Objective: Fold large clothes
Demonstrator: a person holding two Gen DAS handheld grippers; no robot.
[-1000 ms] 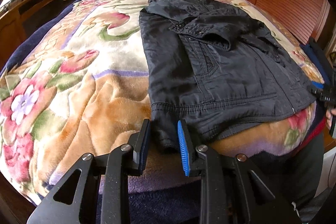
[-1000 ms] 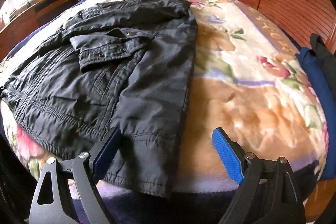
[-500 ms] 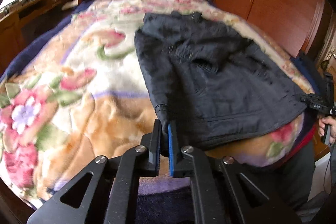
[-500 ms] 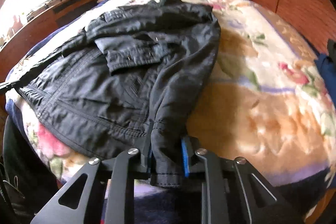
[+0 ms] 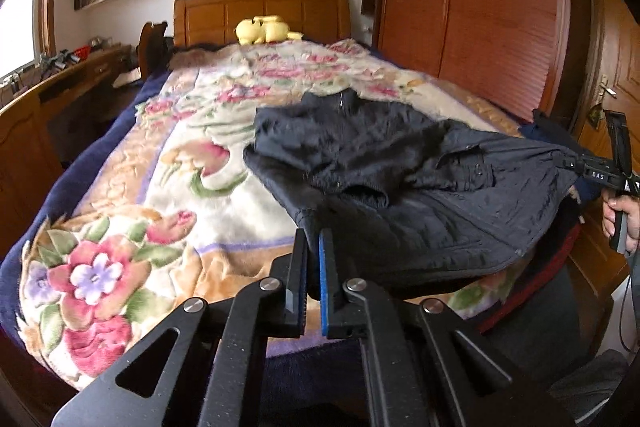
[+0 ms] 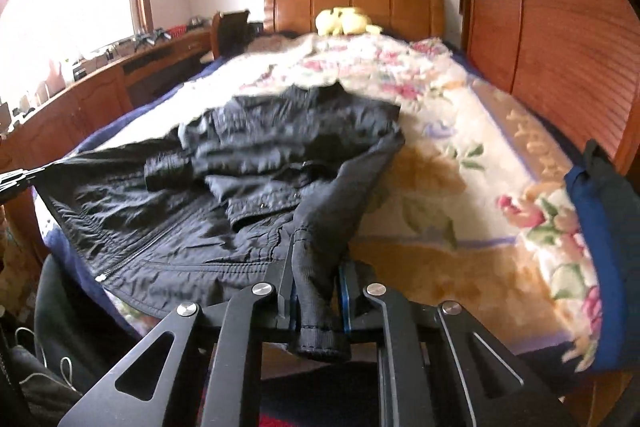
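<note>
Left claw (image 5: 313, 269): is clamping one bottom corner of the black jacket (image 5: 400, 195), jaws pressed nearly together on the cloth.
Right claw (image 6: 316, 291): is gripping the opposite hem corner, a ribbed band of fabric bunching between its blue pads (image 6: 345, 301) and hanging below them.
Jacket: is stretching between the two claws, its lower edge held above the floral blanket (image 5: 168, 187), its collar end lying on the bed (image 6: 460, 147).
Yellow plush toy (image 5: 264, 30): is sitting against the wooden headboard (image 5: 260, 13).
Blue folded cloth (image 6: 600, 227): is lying at the bed's right edge.
</note>
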